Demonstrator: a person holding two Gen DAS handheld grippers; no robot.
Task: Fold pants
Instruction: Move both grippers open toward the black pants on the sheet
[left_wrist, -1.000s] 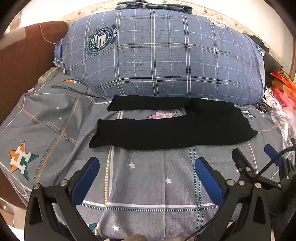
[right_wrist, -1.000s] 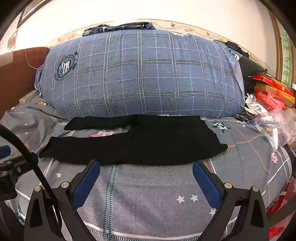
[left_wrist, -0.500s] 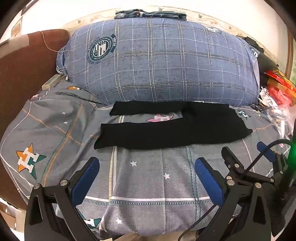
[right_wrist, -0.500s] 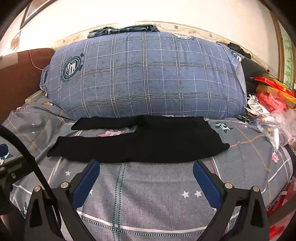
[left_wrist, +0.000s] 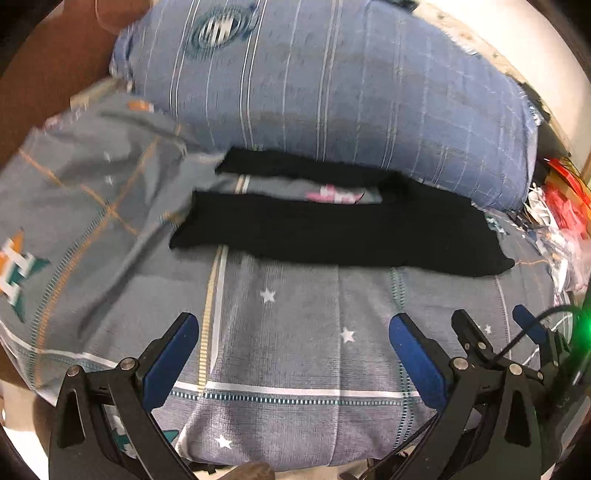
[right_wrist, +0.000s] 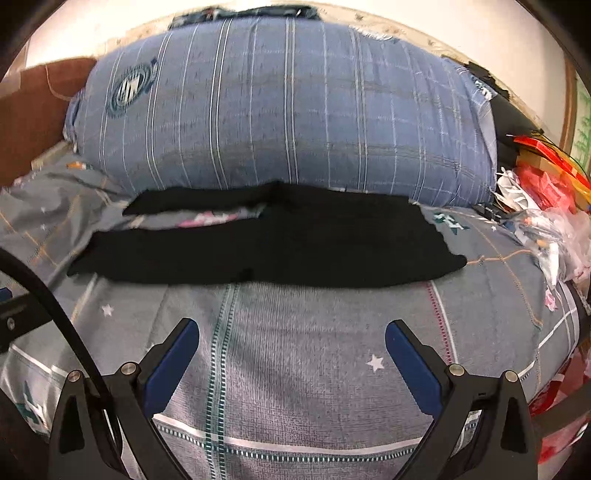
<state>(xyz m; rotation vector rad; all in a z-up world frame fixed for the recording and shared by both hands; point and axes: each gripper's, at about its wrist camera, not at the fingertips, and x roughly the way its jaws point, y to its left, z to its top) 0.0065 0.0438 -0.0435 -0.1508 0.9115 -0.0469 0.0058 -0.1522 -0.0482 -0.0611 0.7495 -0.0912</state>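
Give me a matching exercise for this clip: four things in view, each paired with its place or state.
Things:
1. black fabric pants
2. blue plaid pillow
3. left gripper
4. clear plastic bags

States:
A. heaped at the bed's right edge
B. spread flat on the grey star-print bedsheet, legs apart
C. open, holding nothing
D. propped behind the pants

Pairs: 1-B, 2-D, 3-C, 4-A

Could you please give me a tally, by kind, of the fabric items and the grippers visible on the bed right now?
Black pants, spread flat with legs apart: 1
Large blue plaid pillow: 1
Grey star-patterned bedsheet: 1
Two-finger grippers with blue pads, both open: 2, left gripper and right gripper
Total: 5
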